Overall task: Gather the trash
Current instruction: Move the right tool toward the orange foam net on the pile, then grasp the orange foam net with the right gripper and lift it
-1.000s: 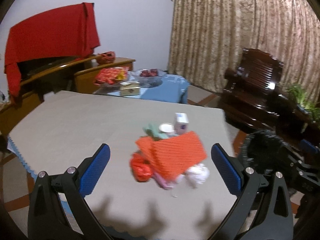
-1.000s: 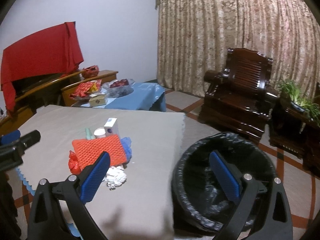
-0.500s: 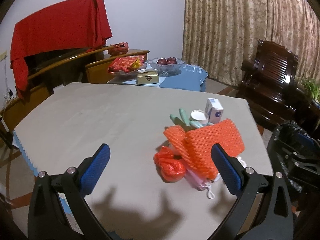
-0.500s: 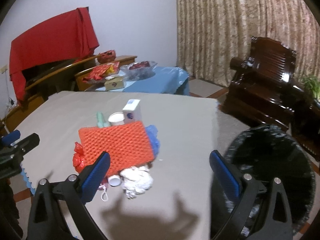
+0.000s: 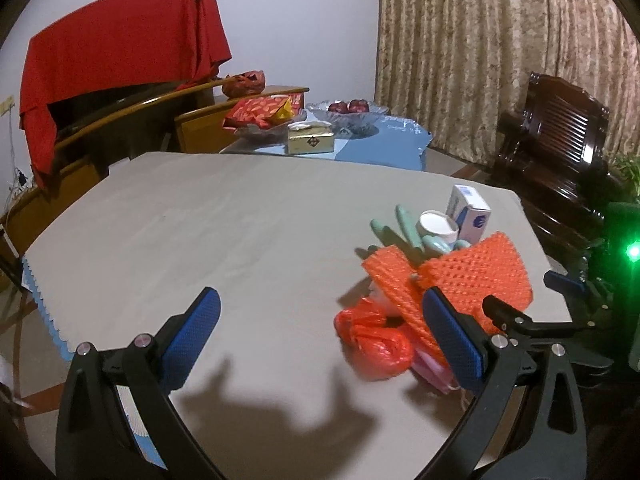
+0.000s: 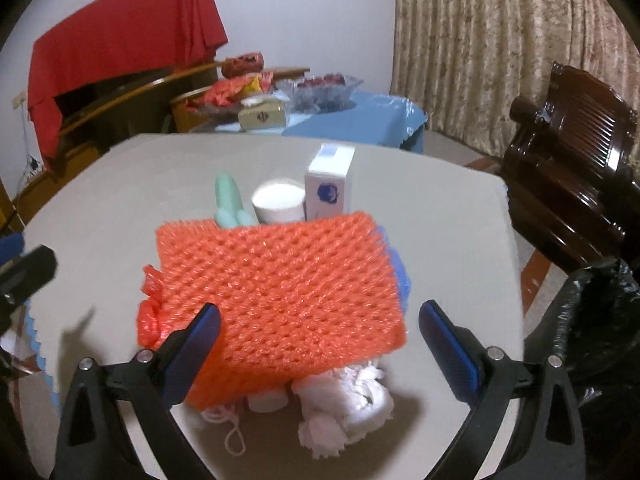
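A pile of trash lies near the table's right edge. On top is an orange foam net (image 6: 288, 292), also in the left wrist view (image 5: 472, 276). Around it are a red plastic bag (image 5: 376, 340), a crumpled white tissue (image 6: 348, 408), a white cup (image 6: 280, 200), a white and blue box (image 6: 330, 184) and a mint green tube (image 6: 228, 200). A black-lined trash bin (image 6: 592, 320) stands on the floor to the right. My right gripper (image 6: 320, 344) is open just above the net's near edge. My left gripper (image 5: 320, 336) is open, left of the pile.
The beige table (image 5: 200, 220) has a scalloped blue cloth edge at the left. Behind it stand a blue-covered side table (image 5: 380, 136) with a fruit bowl and a box, a wooden cabinet with a red cloth (image 5: 120, 40), and a dark wooden armchair (image 6: 572, 152).
My right gripper has swung left from over the bin and closed in on the pile. My left gripper has shifted left, so the pile now sits at its right finger.
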